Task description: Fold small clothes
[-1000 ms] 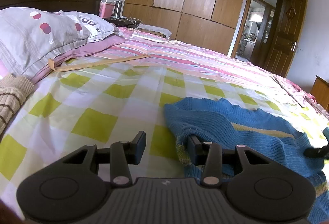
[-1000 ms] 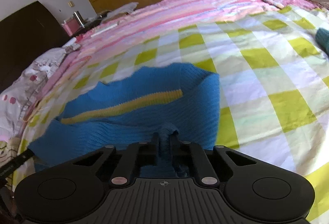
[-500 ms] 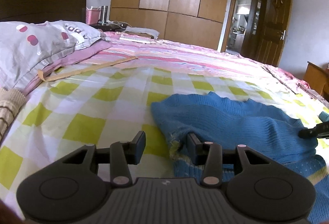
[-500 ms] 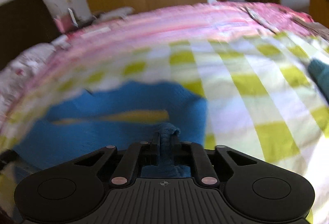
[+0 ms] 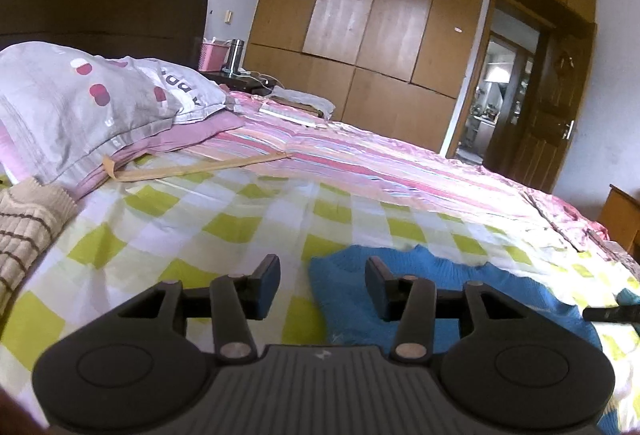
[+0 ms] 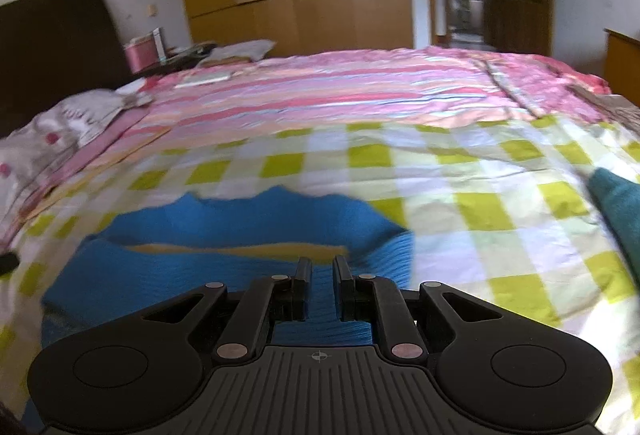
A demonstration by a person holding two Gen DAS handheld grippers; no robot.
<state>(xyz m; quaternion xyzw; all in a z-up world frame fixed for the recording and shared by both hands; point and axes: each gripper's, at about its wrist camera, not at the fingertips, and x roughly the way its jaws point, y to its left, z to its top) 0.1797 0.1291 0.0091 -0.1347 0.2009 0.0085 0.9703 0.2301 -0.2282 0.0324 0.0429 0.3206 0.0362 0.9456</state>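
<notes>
The blue sweater point(image 6: 240, 235) lies spread on the green-and-white checked sheet point(image 6: 480, 211) of the bed, with a yellow stripe point(image 6: 236, 250) running across it. In the left wrist view the same sweater point(image 5: 440, 275) sits low and to the right, its ribbed edge toward the far side of the bed.

The right gripper point(image 6: 322, 275) hangs just over the near part of the sweater. Its jaws have just been opening: a narrow gap stands between the pads, and blue knit shows through it from below, but no cloth is pinched between them. The left gripper point(image 5: 323, 283) is spread about halfway and has just been opening a little further. The sweater's left edge lies in the gap under it, closer to the right finger, and neither pad presses on the cloth. The tip of the other tool shows at the right edge of that view.

A striped pink blanket point(image 5: 380, 163) covers the far side of the bed. Grey pillows point(image 5: 80, 107) lie at the head, and a beige striped knit point(image 5: 24, 227) rests at the left edge. A teal garment point(image 6: 620, 211) lies to the right. A wooden wardrobe point(image 5: 380, 15) and an open door point(image 5: 540, 115) stand behind.
</notes>
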